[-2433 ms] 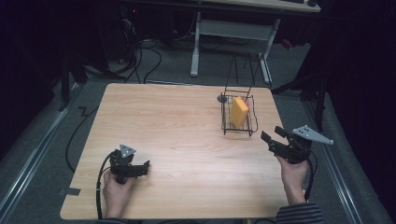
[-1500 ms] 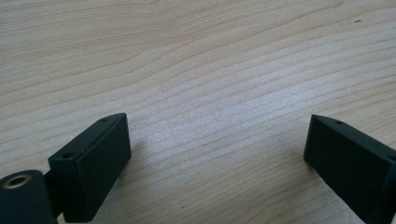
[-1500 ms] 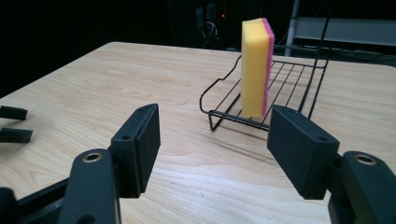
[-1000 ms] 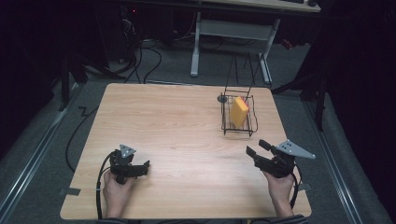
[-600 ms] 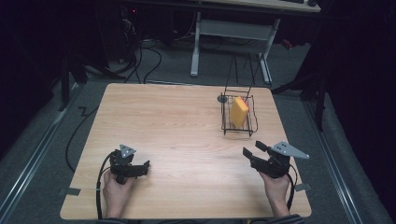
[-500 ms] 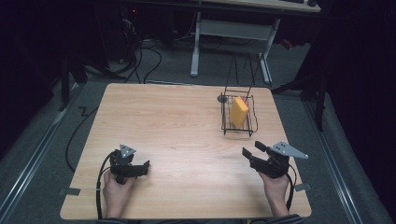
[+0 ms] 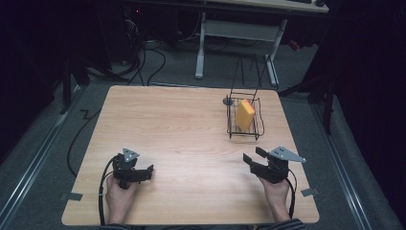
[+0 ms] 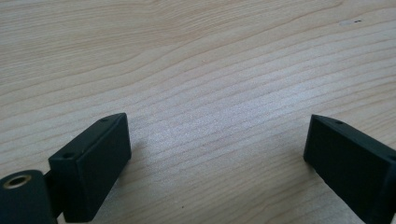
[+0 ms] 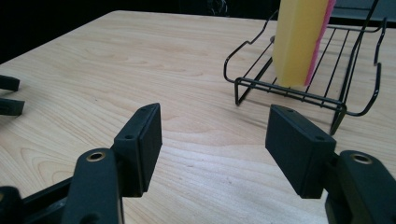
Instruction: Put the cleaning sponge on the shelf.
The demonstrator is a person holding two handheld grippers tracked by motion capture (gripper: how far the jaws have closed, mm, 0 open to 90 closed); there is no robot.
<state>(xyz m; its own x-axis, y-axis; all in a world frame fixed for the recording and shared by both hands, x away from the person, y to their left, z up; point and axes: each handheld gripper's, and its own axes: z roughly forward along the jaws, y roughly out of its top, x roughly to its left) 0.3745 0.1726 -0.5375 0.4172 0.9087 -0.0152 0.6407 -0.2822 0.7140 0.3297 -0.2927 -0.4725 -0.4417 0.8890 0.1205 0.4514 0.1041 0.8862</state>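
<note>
A yellow sponge [image 7: 245,115] with a pink face stands upright in a black wire rack [image 7: 243,136] at the table's far right. In the right gripper view the sponge [image 9: 299,37] and the rack [image 9: 289,91] lie ahead and to the right. My right gripper [image 7: 254,155] hovers low over the table in front of the rack, open, and nothing sits between its jaws [image 9: 215,126]. At the front left my left gripper [image 7: 149,171] rests close to the wood, its jaws spread wide and empty [image 8: 217,140]. Its tips [image 9: 7,95] show at the far left of the right gripper view.
The wooden table [image 7: 182,124] has bare surface between the two grippers and across its left half. A small dark round piece [image 7: 228,101] sits at the rack's far left corner. Cables and a white desk frame [image 7: 239,33] lie on the floor beyond the table.
My right gripper has come in from the table's right edge, moving left, toward the person and lower. The left gripper, rack and sponge have stayed put.
</note>
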